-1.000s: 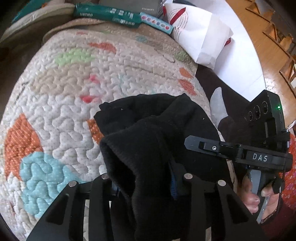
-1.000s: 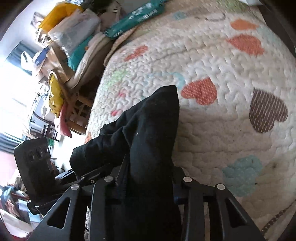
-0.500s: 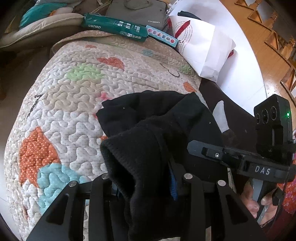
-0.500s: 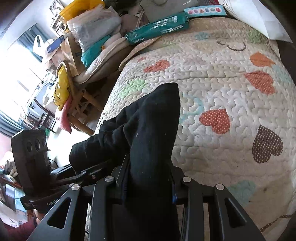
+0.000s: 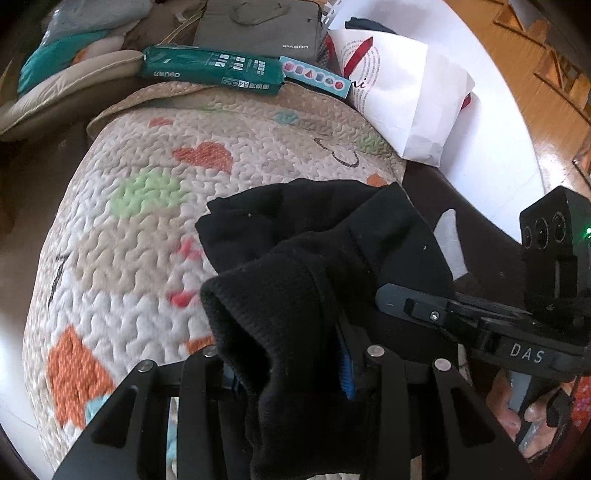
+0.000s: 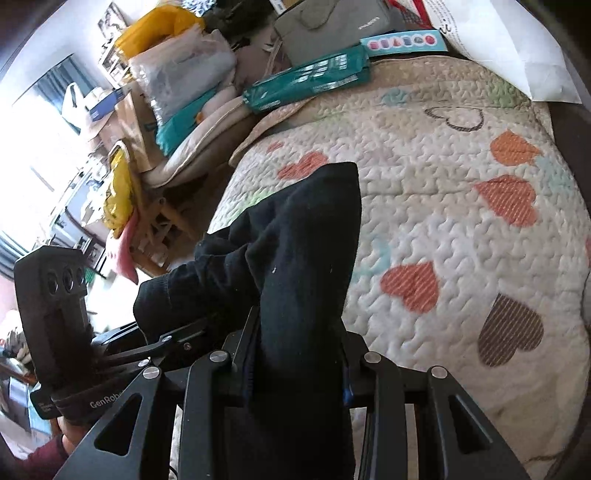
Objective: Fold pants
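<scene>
The black pants [image 5: 317, 258] hang bunched above a quilted cover with coloured hearts [image 5: 147, 192]. My left gripper [image 5: 288, 373] is shut on a thick ribbed fold of them, the cloth filling the gap between its fingers. In the right wrist view the same pants [image 6: 295, 258] rise as a dark peak, and my right gripper [image 6: 295, 373] is shut on another fold. Each gripper shows in the other's view: the right one [image 5: 480, 325] at the right edge, the left one [image 6: 122, 343] at the lower left. The fingertips of both are hidden by cloth.
At the quilt's far edge lie a green packet [image 5: 210, 74], a light blue box [image 5: 314, 75], a grey case [image 5: 258, 26] and a white paper bag [image 5: 402, 99]. Left of the bed stand piled bags and cushions [image 6: 177, 85]. Wooden floor [image 5: 554, 92] shows at the right.
Both grippers have risen with the pants still held, and the quilt has dropped farther below. More of the items at the far edge has come into view.
</scene>
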`<act>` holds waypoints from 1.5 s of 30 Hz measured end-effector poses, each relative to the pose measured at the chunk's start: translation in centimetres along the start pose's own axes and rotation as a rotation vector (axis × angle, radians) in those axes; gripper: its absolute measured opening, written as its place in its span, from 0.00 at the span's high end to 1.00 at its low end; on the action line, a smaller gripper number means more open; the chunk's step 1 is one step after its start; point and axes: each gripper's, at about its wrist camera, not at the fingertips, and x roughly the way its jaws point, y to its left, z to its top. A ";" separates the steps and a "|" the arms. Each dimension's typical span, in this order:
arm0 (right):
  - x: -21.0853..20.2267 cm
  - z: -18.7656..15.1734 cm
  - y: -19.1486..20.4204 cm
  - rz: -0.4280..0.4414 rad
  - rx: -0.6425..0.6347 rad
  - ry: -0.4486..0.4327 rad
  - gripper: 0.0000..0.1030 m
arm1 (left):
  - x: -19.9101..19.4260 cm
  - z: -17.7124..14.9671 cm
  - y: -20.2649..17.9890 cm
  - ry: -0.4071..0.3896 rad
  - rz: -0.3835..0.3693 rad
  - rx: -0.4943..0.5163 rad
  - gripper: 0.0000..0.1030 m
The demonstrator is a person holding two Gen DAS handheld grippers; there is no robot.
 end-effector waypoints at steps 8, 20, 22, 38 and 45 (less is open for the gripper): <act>2.2 0.6 -2.5 -0.012 0.043 0.022 0.64 | 3.3 0.7 0.3 0.057 0.028 -0.022 0.64; 4.7 3.8 -4.5 -0.048 0.074 0.015 0.64 | 7.3 4.7 0.8 0.085 0.076 -0.019 0.64; 5.3 4.9 -4.8 -0.061 0.072 0.012 0.64 | 8.1 5.5 1.1 0.090 0.078 -0.031 0.64; 6.8 7.0 -9.4 -0.121 0.180 -0.029 0.48 | 9.0 7.7 7.1 0.089 -0.034 -0.245 0.46; 4.0 5.5 -8.4 -0.184 0.115 -0.052 0.46 | 10.4 7.8 7.1 0.117 0.152 -0.221 0.41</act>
